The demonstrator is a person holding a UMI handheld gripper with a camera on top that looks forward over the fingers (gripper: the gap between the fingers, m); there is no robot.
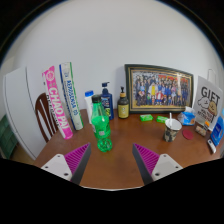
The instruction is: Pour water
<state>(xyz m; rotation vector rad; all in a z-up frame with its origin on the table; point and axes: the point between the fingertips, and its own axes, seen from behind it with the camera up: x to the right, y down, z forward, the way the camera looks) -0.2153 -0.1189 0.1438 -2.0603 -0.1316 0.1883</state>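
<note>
Item 1 — claw (113,163): 2 fingers spread wide at the near edge of the scene, pink pads facing inward, nothing between them. It hangs above the desk (120,165), a brown wooden top set against a white wall.

Item 2 — green bottle (101,128): clear green plastic, upright, cap on as far as can be told, standing just ahead of the left finger and apart from it. Judged to be the water source.

Item 3 — metal cup (171,128): small, upright, far right of the bottle and well apart from it, something thin standing in it. Likely the vessel to receive the pour, though that is a guess.

Item 4 — back row along the wall, left to right: 2 tall boxes (62,98) leaning, a dark pump bottle (106,98), a small amber bottle (123,103), a framed group photo (158,89), a gift box (208,104) at far right. 2 small green objects (147,118) lie before the frame. A chair back (44,117) shows at far left.

Status — nothing done yet by the look of it: bottle ungrasped, on its own base. Remaining, in my judgement: close on the bottle, lift, carry to the cup, tip.
</note>
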